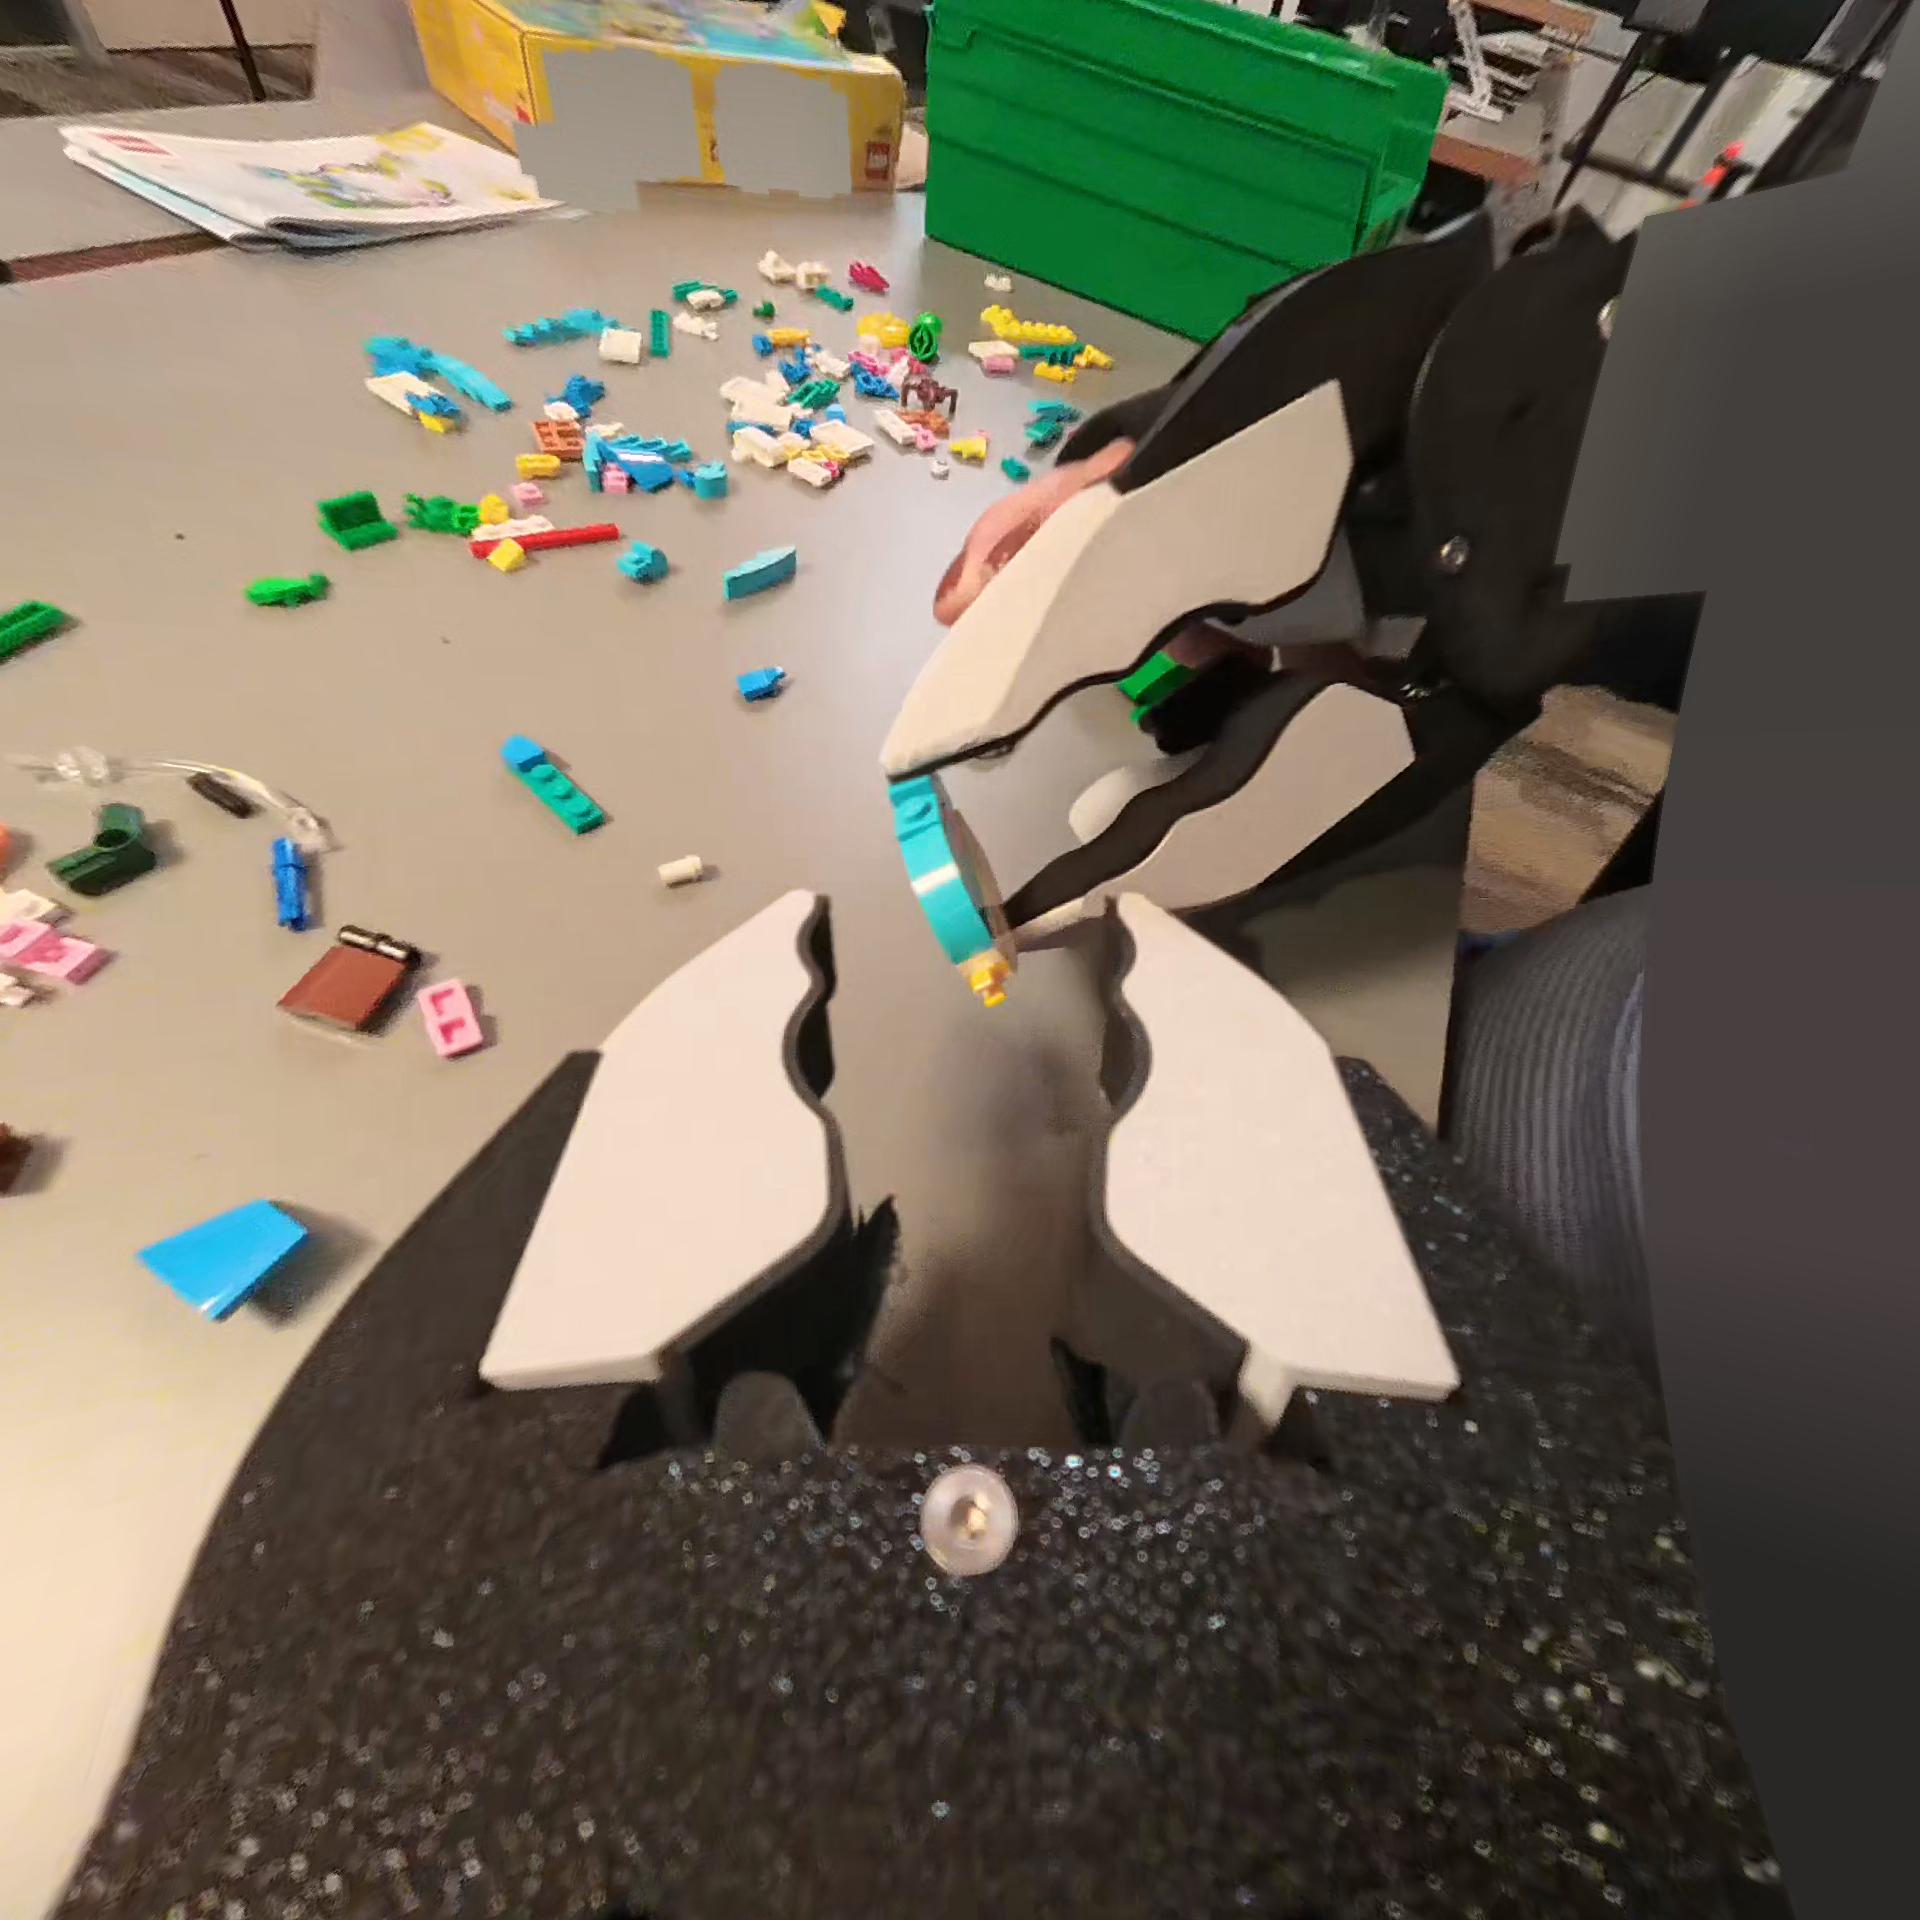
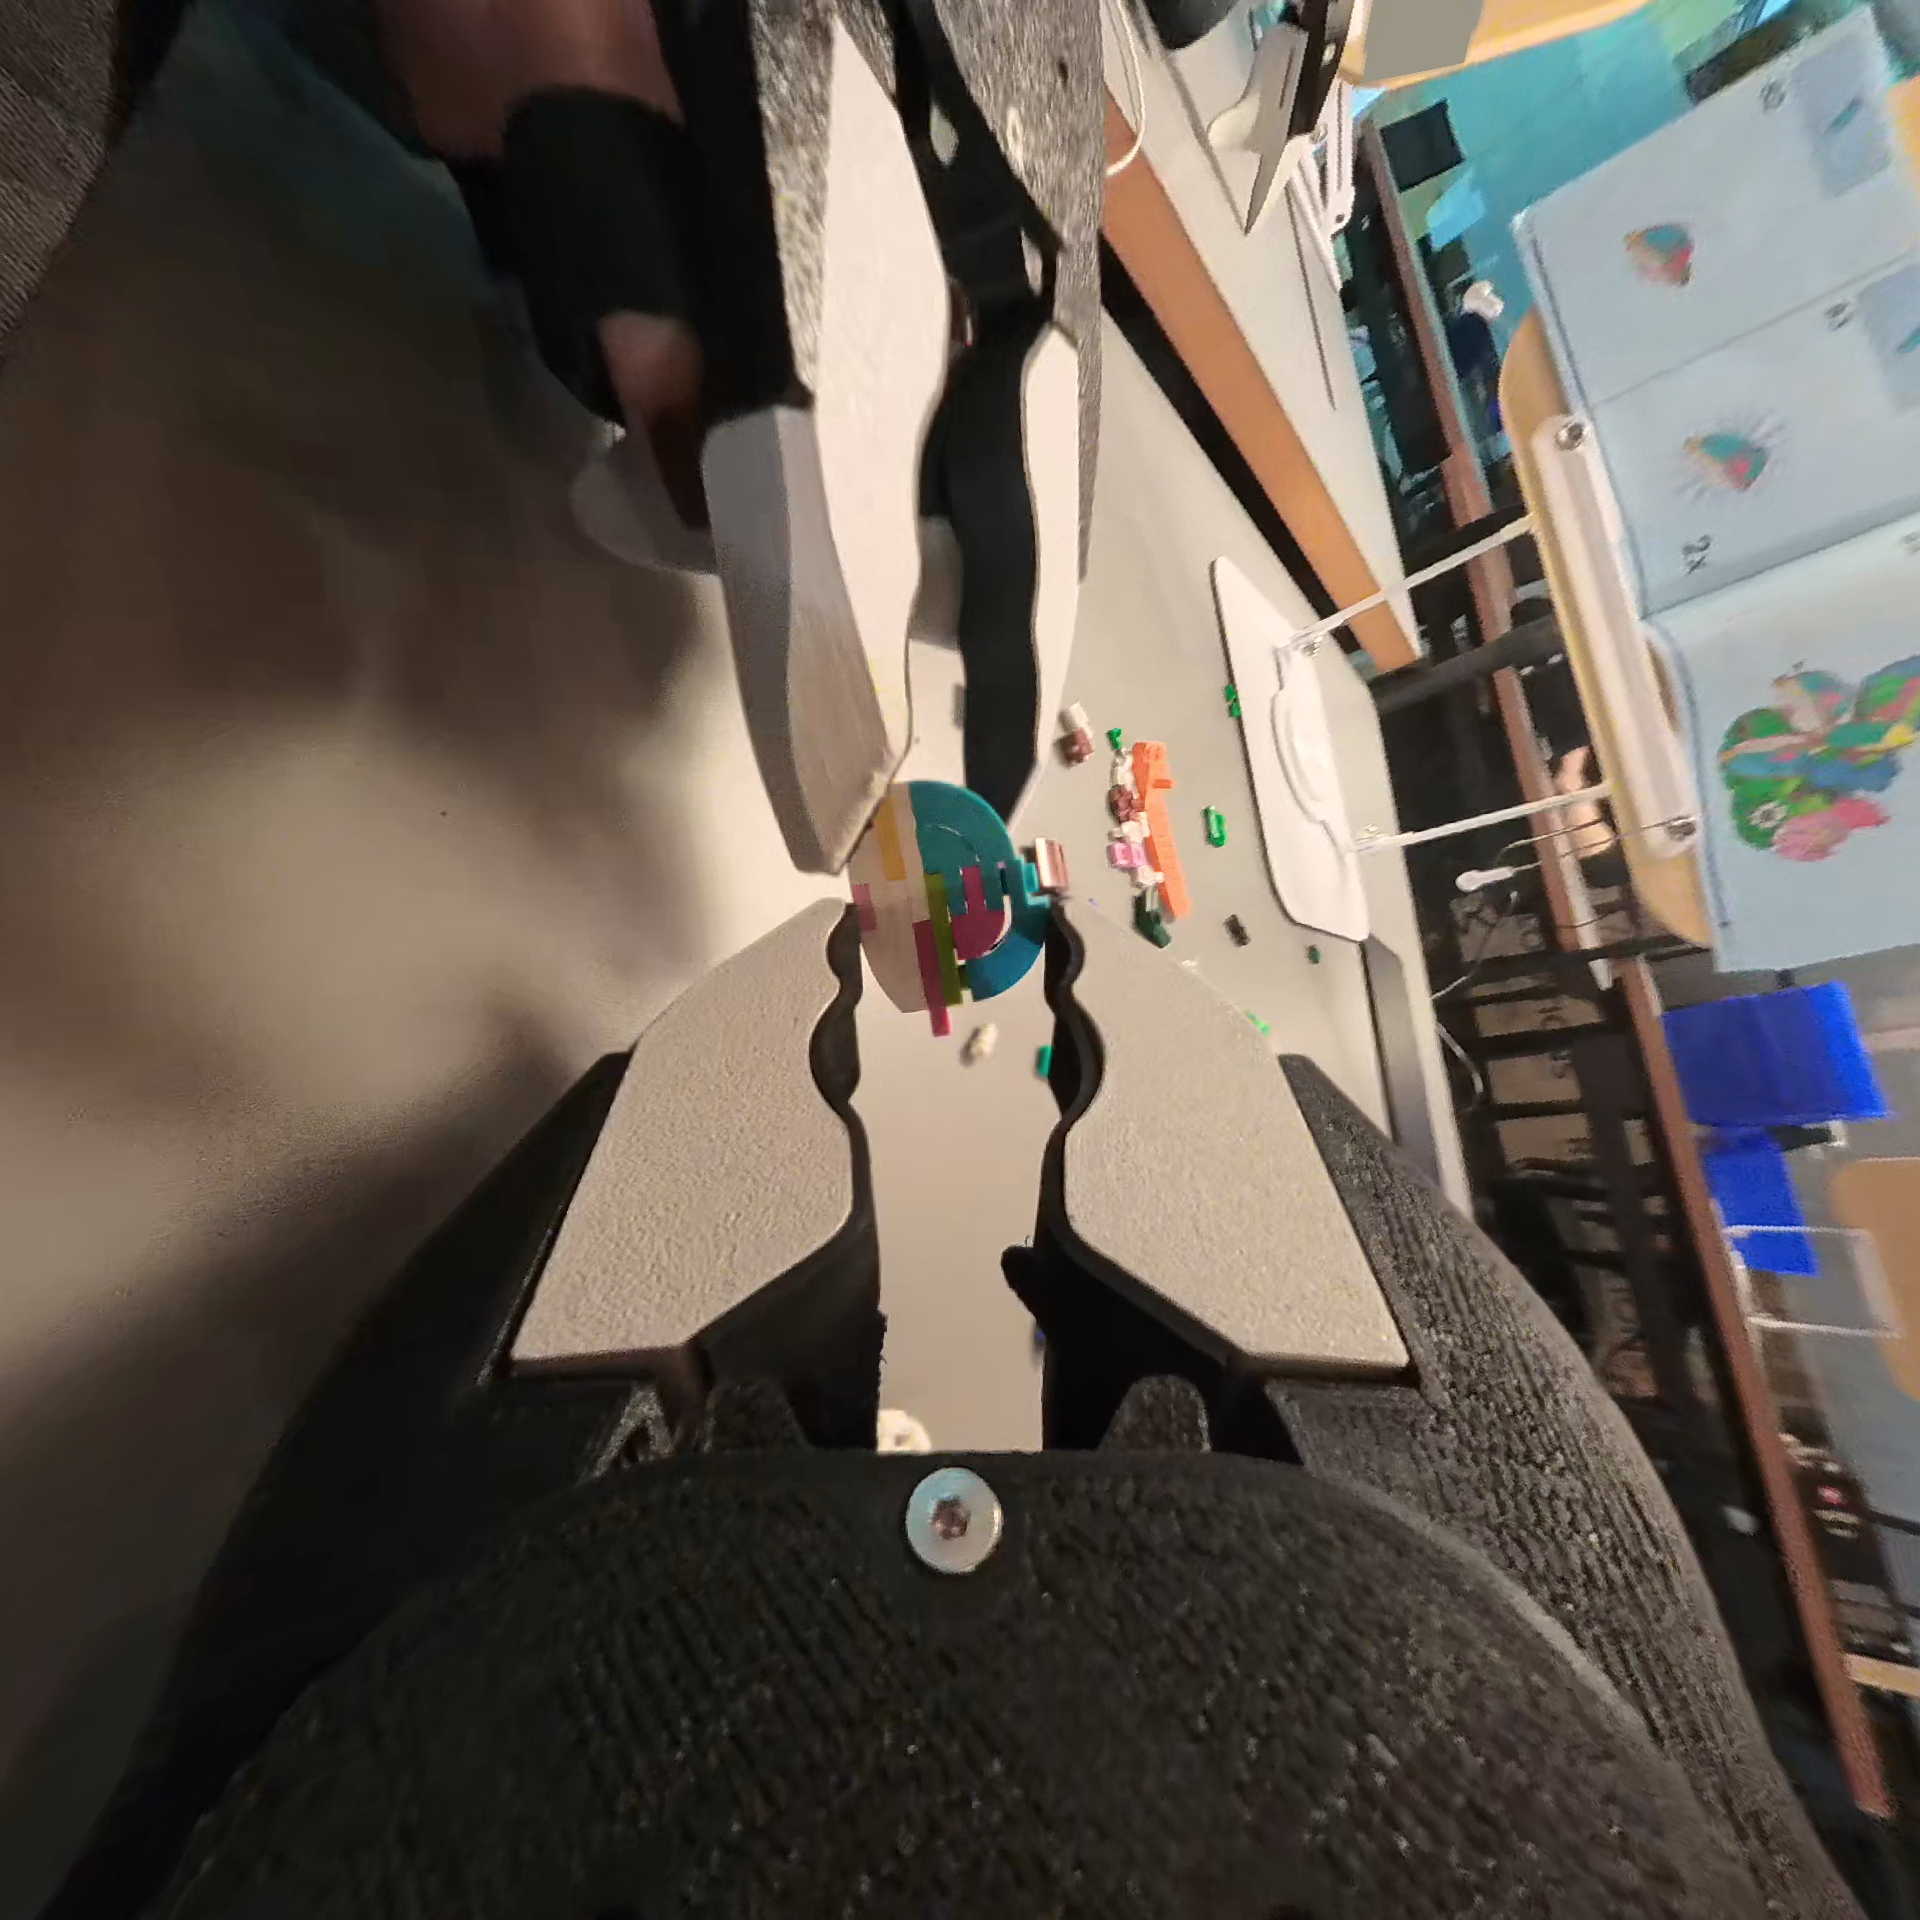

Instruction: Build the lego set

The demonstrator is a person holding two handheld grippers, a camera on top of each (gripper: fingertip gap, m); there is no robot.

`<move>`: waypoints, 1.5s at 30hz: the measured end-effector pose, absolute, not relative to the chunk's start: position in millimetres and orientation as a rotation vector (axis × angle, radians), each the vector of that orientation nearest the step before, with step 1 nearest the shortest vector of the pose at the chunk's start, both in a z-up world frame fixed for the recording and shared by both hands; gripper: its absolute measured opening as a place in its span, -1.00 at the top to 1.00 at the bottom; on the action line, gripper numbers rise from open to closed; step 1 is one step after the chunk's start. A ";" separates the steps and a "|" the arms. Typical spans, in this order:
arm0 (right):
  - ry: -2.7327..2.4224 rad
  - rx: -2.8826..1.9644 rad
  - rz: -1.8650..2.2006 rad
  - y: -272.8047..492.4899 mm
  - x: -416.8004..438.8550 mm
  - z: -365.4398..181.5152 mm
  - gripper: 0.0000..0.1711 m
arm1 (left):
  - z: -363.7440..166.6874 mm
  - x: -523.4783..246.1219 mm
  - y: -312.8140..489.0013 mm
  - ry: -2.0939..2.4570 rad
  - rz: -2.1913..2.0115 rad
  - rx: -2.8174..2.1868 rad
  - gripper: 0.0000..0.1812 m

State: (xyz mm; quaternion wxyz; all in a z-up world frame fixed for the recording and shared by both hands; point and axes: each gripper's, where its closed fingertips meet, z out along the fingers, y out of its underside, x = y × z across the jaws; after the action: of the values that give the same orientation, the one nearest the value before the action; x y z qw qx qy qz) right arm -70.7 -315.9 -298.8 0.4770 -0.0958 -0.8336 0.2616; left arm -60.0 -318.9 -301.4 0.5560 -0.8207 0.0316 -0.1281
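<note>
Nearest in the left wrist view, the left gripper (image 1: 966,925) has its two pale grey fingers spread wide with nothing between them; only the grey tabletop (image 1: 260,675) shows in the gap. Just beyond its tips hangs the round teal-rimmed lego disc assembly (image 1: 940,883), lifted clear of the table and tilted on edge, with a small yellow stud piece at its lower end. The right gripper (image 1: 951,842), coming in from the right, is clamped on this disc — one tip on its upper edge, the other on its lower side.

The right wrist view shows the same hold: the right gripper (image 2: 951,909) has its tips pinched on the disc (image 2: 940,914), whose face shows white, pink, lime and yellow plates inside the teal ring. The left gripper (image 2: 894,810) reaches down from above, one grey tip at or almost at the disc's upper edge; whether they touch I cannot tell.

Farther across the table lie loose pieces: a blue wedge plate (image 1: 223,1252), a brown hinged tile (image 1: 348,982), a teal studded strip (image 1: 556,784), then a dense scatter of mixed small bricks (image 1: 769,405). At the far edge sit an open instruction booklet (image 1: 301,182), a yellow cardboard box (image 1: 665,94) and a green plastic crate (image 1: 1164,156).
</note>
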 end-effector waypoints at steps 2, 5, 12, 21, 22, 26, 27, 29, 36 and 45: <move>-2.027 -0.200 0.624 -317.3 -71.0 -295.1 0.62 | -293.6 -58.4 -316.5 0.073 -0.323 -1.895 0.60; -2.035 -0.202 0.646 -319.1 -70.9 -291.5 0.62 | -291.4 -63.3 -316.6 0.087 -0.284 -1.906 0.84; -2.032 -0.312 0.757 -321.3 -74.0 -283.0 0.62 | -281.2 -65.9 -318.0 0.094 -0.273 -1.845 0.87; -1.951 -0.370 0.688 -319.9 -80.3 -276.9 0.62 | -273.1 -71.9 -317.2 0.014 -0.264 -1.777 0.90; -1.938 -0.370 0.655 -319.4 -81.5 -277.1 0.62 | -273.1 -73.1 -316.7 0.000 -0.255 -1.776 0.90; -1.946 -0.352 0.652 -320.8 -81.4 -276.8 0.62 | -272.8 -73.9 -318.0 -0.025 -0.304 -1.767 0.90; -1.948 -0.354 0.669 -321.2 -81.2 -276.0 0.63 | -271.0 -74.4 -318.6 -0.027 -0.323 -1.762 0.89; -1.956 -0.307 0.644 -322.3 -81.3 -276.0 0.62 | -266.7 -74.5 -318.4 -0.011 -0.313 -1.757 0.78; -1.953 -0.163 0.569 -328.1 -79.5 -276.8 0.62 | -271.4 -71.1 -313.2 0.018 -0.311 -1.820 0.90; -1.876 -0.246 0.695 -321.3 -85.6 -268.2 0.48 | -260.1 -71.8 -313.9 -0.068 -0.538 -1.724 0.91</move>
State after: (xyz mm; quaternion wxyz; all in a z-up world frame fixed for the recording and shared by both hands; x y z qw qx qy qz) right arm -85.6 -321.3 -268.2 0.5339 -0.1034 -0.7870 0.2916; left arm -71.8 -313.9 -260.1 0.6189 -0.7493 -0.0294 -0.2338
